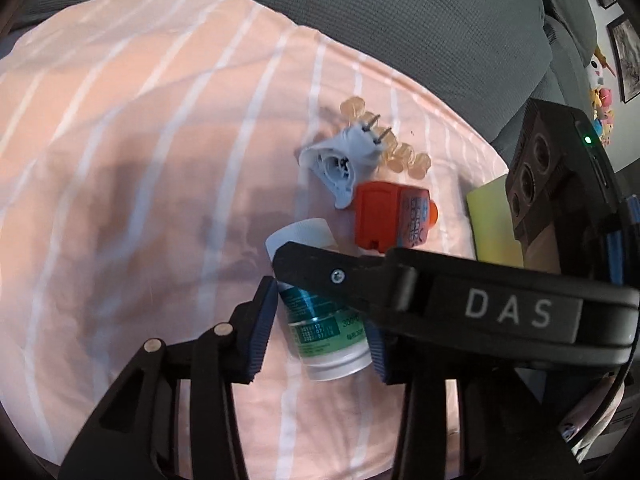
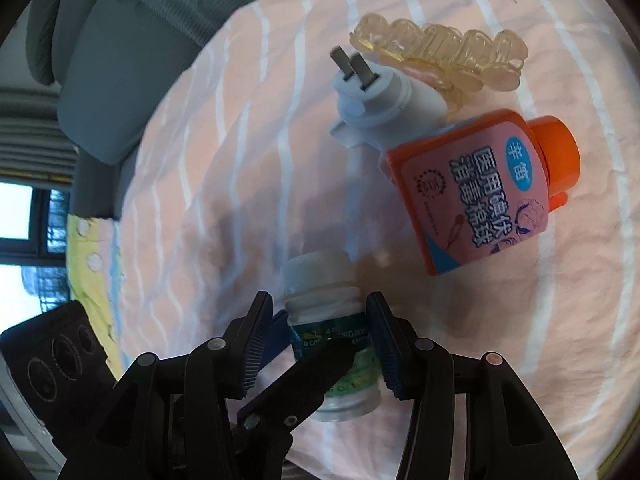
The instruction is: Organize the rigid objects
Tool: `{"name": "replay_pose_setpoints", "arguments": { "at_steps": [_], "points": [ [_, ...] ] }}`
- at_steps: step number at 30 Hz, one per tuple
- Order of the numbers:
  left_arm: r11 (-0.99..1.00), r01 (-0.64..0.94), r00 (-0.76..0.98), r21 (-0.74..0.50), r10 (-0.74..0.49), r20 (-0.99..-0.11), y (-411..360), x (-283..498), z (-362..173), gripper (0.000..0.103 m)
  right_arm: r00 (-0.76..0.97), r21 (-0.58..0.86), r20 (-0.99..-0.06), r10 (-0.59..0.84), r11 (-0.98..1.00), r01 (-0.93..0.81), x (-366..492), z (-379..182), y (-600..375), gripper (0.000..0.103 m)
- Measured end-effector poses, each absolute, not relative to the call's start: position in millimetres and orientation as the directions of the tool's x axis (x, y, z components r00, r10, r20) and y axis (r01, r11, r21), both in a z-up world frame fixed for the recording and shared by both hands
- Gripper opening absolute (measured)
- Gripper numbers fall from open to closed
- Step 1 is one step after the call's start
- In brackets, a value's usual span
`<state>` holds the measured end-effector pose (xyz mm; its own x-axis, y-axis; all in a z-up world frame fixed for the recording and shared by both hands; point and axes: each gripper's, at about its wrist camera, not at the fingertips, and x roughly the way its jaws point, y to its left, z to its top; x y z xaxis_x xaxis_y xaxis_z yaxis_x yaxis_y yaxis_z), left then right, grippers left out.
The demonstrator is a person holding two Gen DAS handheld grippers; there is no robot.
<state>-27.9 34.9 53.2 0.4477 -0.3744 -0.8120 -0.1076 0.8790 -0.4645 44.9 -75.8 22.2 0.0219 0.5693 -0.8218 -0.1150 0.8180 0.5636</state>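
A small white-capped bottle with a green label [image 1: 320, 320] [image 2: 320, 308] lies on the pink striped cloth [image 1: 140, 160] [image 2: 240, 160]. My left gripper [image 1: 320, 312] has its blue pads against the bottle's two sides, near its base. My right gripper [image 2: 319, 302] straddles the same bottle just below the cap, and its right pad touches the bottle. In the left wrist view one right-gripper finger [image 1: 320, 272] crosses over the bottle. In the right wrist view a left-gripper finger [image 2: 304, 372] lies across the label.
Just beyond the bottle lie an orange box of disinfectant cotton balls [image 1: 384, 216] [image 2: 472, 196], a grey plug-in device [image 1: 340, 168] [image 2: 384, 100] and a clear amber hair claw [image 1: 400, 152] [image 2: 440, 52]. A grey sofa [image 1: 400, 40] [image 2: 120, 40] backs the cloth. A yellow-green sheet [image 1: 492, 220] lies at its edge.
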Motion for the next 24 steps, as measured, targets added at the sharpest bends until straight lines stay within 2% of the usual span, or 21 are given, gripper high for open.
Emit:
{"name": "replay_pose_setpoints", "arguments": {
  "at_steps": [8, 16, 24],
  "points": [
    [0.887, -0.091, 0.465, -0.453, -0.364, -0.807, 36.2, -25.1, 55.1, 0.040, 0.066, 0.589, -0.804, 0.592, 0.806, -0.056, 48.9, 23.1, -80.8, 0.047],
    [0.911, 0.013, 0.582, -0.412, -0.342, -0.737, 26.2, -30.7, 90.4, 0.040, 0.191, 0.621, -0.758, 0.624, 0.780, -0.083, 42.7, 58.3, -95.0, 0.046],
    [0.951, 0.151, 0.710, -0.269, -0.294, -0.640, -12.4, -37.0, 130.7, 0.037, 0.375, 0.630, -0.682, 0.627, 0.765, -0.134, 24.9, 103.1, -123.3, 0.047]
  ]
}}
